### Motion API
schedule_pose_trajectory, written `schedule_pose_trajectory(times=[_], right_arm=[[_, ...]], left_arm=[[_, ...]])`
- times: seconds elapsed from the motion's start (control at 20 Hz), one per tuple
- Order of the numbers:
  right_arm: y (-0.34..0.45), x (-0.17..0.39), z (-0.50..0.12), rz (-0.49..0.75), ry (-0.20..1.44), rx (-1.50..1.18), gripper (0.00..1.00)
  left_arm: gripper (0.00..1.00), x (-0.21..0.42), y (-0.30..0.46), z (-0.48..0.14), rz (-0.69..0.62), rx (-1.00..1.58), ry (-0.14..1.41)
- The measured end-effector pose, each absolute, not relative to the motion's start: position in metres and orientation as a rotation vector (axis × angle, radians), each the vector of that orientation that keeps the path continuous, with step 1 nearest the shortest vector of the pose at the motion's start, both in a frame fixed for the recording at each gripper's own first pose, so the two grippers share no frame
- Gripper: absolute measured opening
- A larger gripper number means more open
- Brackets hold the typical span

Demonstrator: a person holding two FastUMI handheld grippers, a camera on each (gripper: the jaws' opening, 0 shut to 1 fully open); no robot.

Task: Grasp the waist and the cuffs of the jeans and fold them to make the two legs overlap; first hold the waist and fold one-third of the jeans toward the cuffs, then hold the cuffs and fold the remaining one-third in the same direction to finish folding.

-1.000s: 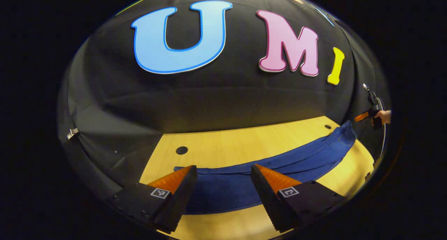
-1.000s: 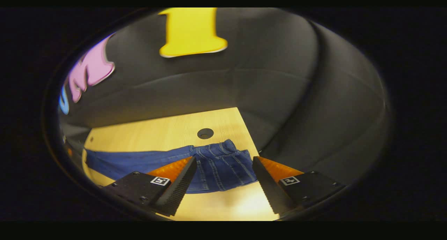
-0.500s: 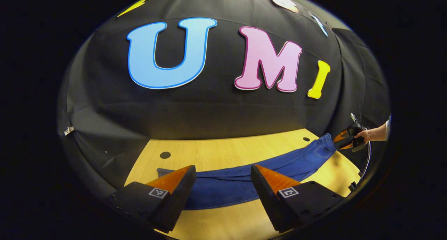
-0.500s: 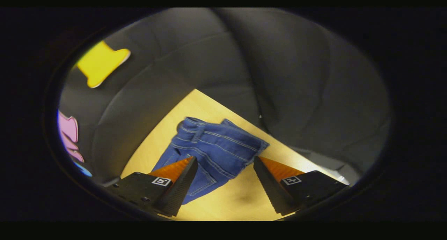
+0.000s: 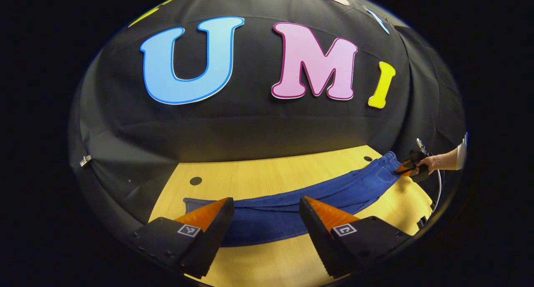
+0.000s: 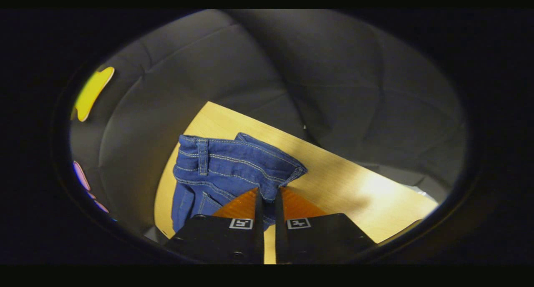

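Note:
Blue jeans (image 5: 292, 205) lie stretched along the wooden table (image 5: 271, 174), legs overlapped, cuffs toward the left end (image 5: 194, 203). My left gripper (image 5: 266, 200) hangs open just above the leg part near the cuffs, with denim showing between its fingers but not touched. In the right gripper view the waist (image 6: 233, 166), with its belt loops and pale stitching, lies bunched on the table. My right gripper (image 6: 268, 190) is shut on the near edge of that waist. The left gripper view also shows the right gripper (image 5: 406, 169) far off at the waist end, held by a hand (image 5: 434, 164).
Two round holes are cut in the table top, one at the left (image 5: 195, 180) and one beside the waist (image 5: 367, 158). Black cloth walls close in the table's back and sides. A small metal clip (image 5: 86, 159) sits on the left wall. Bare wood (image 6: 354, 182) runs right of the waist.
My right gripper has gone from open above the waist to shut on the waist's edge. The left gripper has stayed open over the cuff end, shifting only slightly.

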State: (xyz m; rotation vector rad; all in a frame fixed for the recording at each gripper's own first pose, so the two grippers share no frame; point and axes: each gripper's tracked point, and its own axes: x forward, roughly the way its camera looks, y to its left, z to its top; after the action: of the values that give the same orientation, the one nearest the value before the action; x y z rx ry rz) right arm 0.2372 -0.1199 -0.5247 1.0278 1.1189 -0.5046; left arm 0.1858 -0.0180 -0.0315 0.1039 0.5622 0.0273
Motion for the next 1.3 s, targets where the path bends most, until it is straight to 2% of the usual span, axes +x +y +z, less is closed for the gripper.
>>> schedule_pose_trajectory(times=[0.05,0.15,0.2,0.25,0.45,0.5,0.55,0.75,0.8,1.0,1.05,1.1,1.3], right_arm=[[-0.12,0.24,-0.525,-0.501,1.105,1.034,0.06],[-0.122,0.242,-0.523,-0.48,1.099,1.041,0.0],[-0.122,0.243,-0.524,-0.474,1.093,1.034,0.0],[-0.124,0.242,-0.521,-0.469,1.082,1.017,0.05],[-0.124,0.245,-0.497,-0.46,1.018,0.914,0.05],[-0.123,0.25,-0.485,-0.447,0.986,0.892,0.11],[-0.117,0.256,-0.471,-0.421,0.961,0.882,0.0],[-0.103,0.268,-0.414,-0.331,0.863,0.774,0.0],[-0.095,0.272,-0.397,-0.299,0.838,0.75,0.05],[-0.049,0.273,-0.311,-0.106,0.728,0.581,0.05],[-0.032,0.272,-0.288,-0.05,0.698,0.547,0.08],[-0.014,0.271,-0.273,0.009,0.671,0.514,0.05],[0.079,0.239,-0.237,0.22,0.612,0.402,0.05]], left_arm=[[0.99,0.184,-0.023,-0.031,0.028,0.102,0.563],[0.98,0.18,-0.028,-0.028,0.036,0.102,0.561],[0.98,0.177,-0.027,-0.027,0.046,0.103,0.555],[0.98,0.174,-0.025,-0.026,0.053,0.095,0.552],[0.98,0.155,-0.01,-0.026,0.038,0.053,0.559],[0.98,0.149,-0.002,-0.025,0.04,0.063,0.57],[0.98,0.145,0.006,-0.022,0.036,0.066,0.569],[0.99,0.133,0.03,-0.016,0.014,0.049,0.558],[0.98,0.132,0.036,-0.015,0.009,0.045,0.555],[0.98,0.12,0.059,-0.021,-0.004,0.03,0.553],[0.98,0.118,0.064,-0.023,-0.008,0.02,0.556],[0.98,0.115,0.069,-0.025,-0.007,0.01,0.562],[0.98,0.098,0.09,-0.034,0.008,-0.039,0.584]])
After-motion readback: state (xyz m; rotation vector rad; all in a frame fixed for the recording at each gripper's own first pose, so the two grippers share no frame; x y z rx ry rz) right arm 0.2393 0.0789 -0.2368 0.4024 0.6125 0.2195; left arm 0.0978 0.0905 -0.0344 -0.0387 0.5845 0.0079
